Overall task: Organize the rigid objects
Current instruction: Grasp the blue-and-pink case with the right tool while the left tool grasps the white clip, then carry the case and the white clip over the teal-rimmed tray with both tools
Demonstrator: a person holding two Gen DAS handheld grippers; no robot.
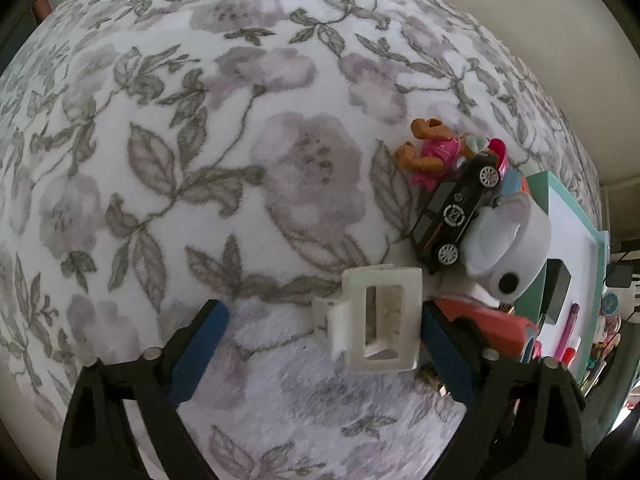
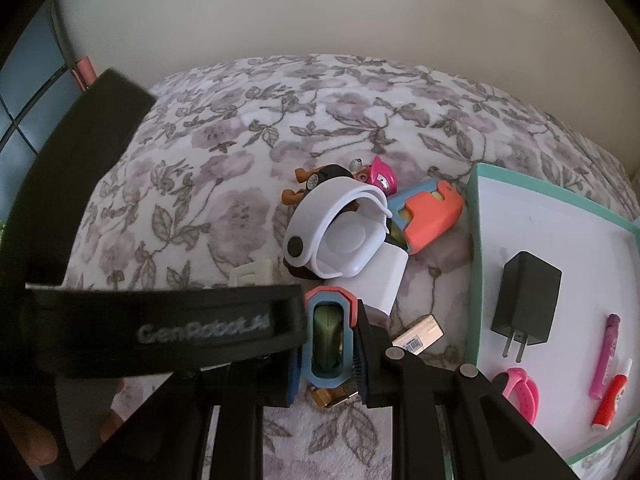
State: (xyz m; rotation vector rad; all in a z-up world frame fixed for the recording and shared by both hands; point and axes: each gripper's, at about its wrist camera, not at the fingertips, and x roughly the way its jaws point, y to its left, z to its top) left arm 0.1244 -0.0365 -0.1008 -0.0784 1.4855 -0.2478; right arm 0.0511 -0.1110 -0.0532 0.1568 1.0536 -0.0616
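My right gripper (image 2: 326, 344) clamps the light, stiff tape dispenser (image 2: 329, 334) by its flat sides; left gripper (image 1: 320, 344) gapes around the clip (image 1: 376, 320).

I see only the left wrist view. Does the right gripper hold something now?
Observer: Yes. The right gripper is shut on a coral and blue case, one finger on each long side.
Operator: My view cuts off the tray. What is inside it?
Observer: The tray holds a black charger, a pink band, a pink pen and a red marker.
Operator: Behind the white band I see a bit of coral. What is it?
Observer: A second case, of the same colours, lies between the white band and the tray.
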